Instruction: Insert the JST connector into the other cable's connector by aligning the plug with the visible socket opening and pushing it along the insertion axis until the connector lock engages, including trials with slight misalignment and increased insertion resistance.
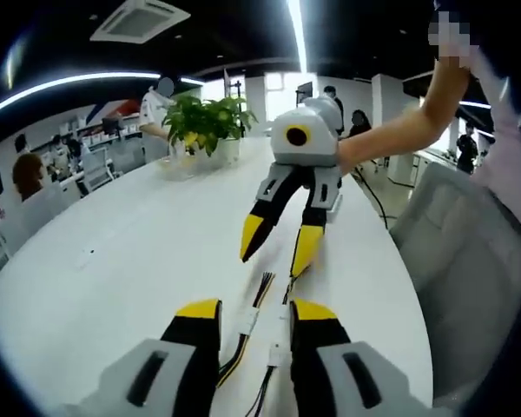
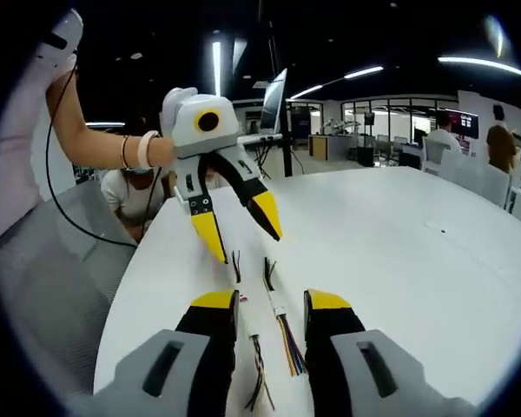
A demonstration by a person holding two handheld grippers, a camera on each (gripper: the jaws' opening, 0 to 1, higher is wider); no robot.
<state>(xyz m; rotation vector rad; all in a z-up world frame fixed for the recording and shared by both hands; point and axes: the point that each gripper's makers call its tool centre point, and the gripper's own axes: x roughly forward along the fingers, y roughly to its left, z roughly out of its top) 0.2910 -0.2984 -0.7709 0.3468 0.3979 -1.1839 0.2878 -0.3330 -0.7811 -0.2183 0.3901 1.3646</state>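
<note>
Both grippers' jaws stand apart, empty. Left gripper (image 1: 253, 334) straddles two cables (image 1: 247, 334) lying on the white table (image 1: 113, 261), running toward 12 o'clock; right gripper (image 1: 276, 248) hovers opposite.

We see big office: long white table (image 1: 113, 261), green plant (image 1: 210, 122), desks with screens (image 2: 463, 122), people sitting, long ceiling lights (image 2: 473, 61).
</note>
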